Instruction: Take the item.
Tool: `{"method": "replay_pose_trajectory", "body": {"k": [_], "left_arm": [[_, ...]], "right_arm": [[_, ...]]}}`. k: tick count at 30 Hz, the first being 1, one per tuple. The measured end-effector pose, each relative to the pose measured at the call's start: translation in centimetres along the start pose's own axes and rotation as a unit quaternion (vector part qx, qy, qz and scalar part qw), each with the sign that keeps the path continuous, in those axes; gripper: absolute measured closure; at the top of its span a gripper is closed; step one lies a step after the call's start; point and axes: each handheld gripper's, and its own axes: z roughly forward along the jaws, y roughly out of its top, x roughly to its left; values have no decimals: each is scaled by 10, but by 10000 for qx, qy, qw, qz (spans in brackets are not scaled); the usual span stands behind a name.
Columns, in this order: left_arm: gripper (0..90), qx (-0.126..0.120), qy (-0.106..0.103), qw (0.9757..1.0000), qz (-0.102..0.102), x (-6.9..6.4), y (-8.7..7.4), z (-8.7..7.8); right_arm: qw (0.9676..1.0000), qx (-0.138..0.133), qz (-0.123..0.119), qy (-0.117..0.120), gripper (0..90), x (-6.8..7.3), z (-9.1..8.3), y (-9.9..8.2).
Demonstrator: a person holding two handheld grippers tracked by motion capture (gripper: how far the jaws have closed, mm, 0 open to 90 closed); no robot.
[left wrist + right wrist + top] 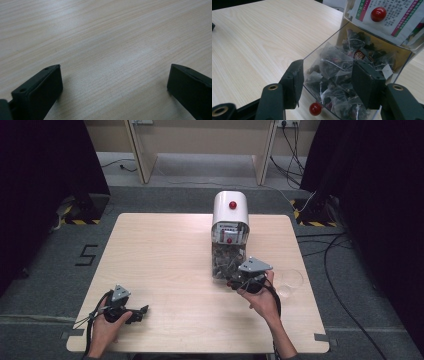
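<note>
Right tool (325, 86) jaws apart over tea-bag box (229, 255); left tool (113, 87) spread above table (165, 260).

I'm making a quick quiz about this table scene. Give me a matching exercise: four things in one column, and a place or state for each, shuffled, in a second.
Things:
1. left gripper
2. right gripper
3. clear cup
4. red knob

Places or states:
A. on the white top of the dispenser
B. near the table's right edge, beside the person's right hand
C. open over bare wood at the near left
D. open at the clear bin of tea bags

Pairs: 1-C, 2-D, 3-B, 4-A
</note>
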Motion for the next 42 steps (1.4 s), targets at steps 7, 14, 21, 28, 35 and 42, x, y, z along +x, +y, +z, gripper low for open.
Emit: {"method": "replay_pose_trajectory", "body": {"k": [7,14,21,28,35,42], "left_arm": [[0,-1,0,10000,0,0,0,0],[0,-2,-1,10000,-1,0,0,0],[0,-1,-1,10000,-1,0,0,0],[0,0,-1,10000,-1,0,0,0],[0,-1,-1,10000,-1,0,0,0],[0,-1,-1,10000,0,0,0,0]], "right_arm": [[10000,20,-30,26,464,0,15,4],[10000,74,-56,-4,474,1,29,6],[9998,151,-76,-85,494,-2,43,6],[9997,227,-95,-87,516,-2,53,5],[9991,359,-182,-110,581,-2,63,1],[9989,375,-272,-119,722,-4,64,-2]]}}
